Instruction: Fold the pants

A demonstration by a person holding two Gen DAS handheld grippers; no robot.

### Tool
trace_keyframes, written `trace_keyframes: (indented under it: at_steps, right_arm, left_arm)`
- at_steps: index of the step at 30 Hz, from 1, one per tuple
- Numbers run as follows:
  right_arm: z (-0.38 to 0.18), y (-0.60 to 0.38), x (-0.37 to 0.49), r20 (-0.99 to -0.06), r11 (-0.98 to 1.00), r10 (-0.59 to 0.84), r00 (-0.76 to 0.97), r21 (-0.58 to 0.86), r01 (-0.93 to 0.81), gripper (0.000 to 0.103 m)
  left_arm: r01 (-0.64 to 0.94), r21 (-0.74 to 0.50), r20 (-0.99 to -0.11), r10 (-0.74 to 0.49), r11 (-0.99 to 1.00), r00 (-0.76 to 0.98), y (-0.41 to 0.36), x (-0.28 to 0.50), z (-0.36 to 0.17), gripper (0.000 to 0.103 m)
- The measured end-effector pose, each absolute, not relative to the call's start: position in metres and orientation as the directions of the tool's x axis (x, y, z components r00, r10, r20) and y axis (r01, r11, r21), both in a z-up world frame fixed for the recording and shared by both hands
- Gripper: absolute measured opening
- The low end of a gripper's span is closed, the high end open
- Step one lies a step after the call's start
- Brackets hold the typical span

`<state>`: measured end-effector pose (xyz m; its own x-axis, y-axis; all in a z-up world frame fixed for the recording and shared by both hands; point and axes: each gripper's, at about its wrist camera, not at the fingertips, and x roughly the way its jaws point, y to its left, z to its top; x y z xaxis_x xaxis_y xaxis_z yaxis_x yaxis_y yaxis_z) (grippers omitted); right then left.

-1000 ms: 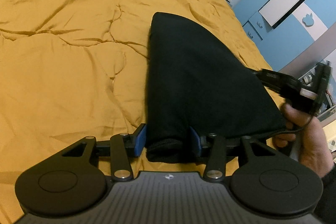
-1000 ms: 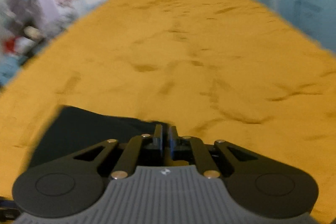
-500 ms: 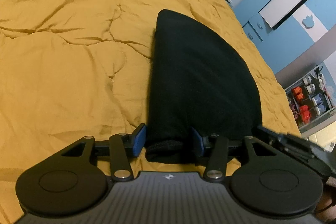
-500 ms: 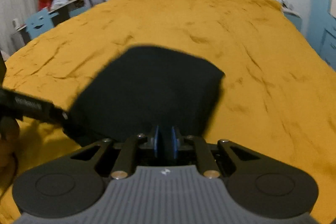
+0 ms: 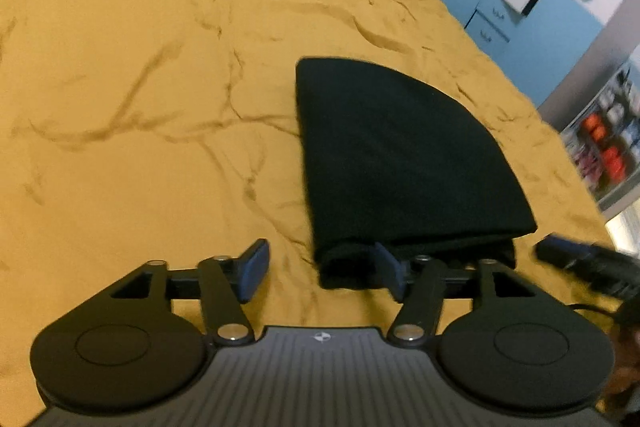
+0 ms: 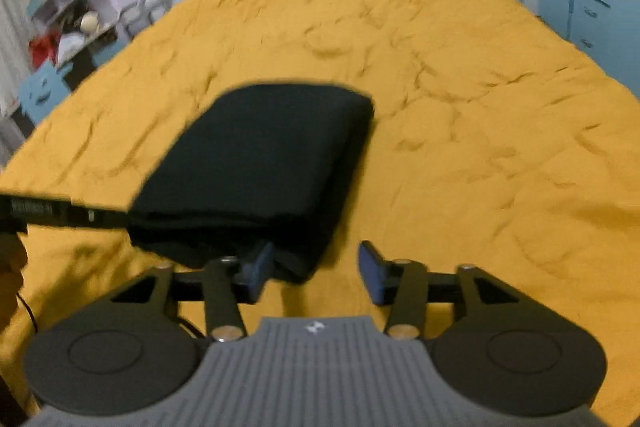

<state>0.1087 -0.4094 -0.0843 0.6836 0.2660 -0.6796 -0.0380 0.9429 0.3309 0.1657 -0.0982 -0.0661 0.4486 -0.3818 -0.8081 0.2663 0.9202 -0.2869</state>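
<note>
Two grippers (fingers spread) beside folded pants (image 5: 400,155).

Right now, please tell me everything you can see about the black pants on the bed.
The black pants are folded into a compact, thick bundle of soft matte cloth, its layered edges facing the cameras. They lie flat on the wrinkled yellow bedspread. Both hand-held grippers are open: the left hand-held gripper has one blue pad at the bundle's near edge, and the right hand-held gripper sits at the near corner. Neither one clamps the cloth.

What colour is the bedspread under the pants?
Mustard yellow bedspread, plain; clearest in the left wrist view.
</note>
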Motion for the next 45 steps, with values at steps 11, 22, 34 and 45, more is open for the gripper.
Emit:
trace_keyframes:
  at_steps: [11, 22, 34, 45]
  right_arm:
    - [-0.052, -0.442, 0.133, -0.645, 0.869, 0.364, 0.671, 0.495, 0.005, 0.082]
    - [-0.106, -0.452, 0.187, -0.650, 0.783, 0.458, 0.606, 0.618, 0.071, 0.082]
    - [-0.150, -0.462, 0.219, -0.572, 0.665, 0.593, 0.566, 0.745, 0.057, 0.083]
    - [-0.181, -0.453, 0.260, -0.482, 0.556, 0.710, 0.513, 0.831, 0.010, 0.083]
  left_arm:
    - [0.339, -0.200, -0.798, -0.354, 0.919, 0.488, -0.110, 0.187, -0.045, 0.083]
    - [0.334, -0.333, -0.778, -0.457, 0.882, 0.431, -0.116, 0.235, -0.067, 0.085]
    - [0.234, -0.628, -0.694, -0.670, 0.742, 0.264, -0.100, 0.282, -0.131, 0.085]
    - [0.169, -0.824, -0.513, -0.839, 0.541, 0.181, -0.090, 0.320, -0.176, 0.087]
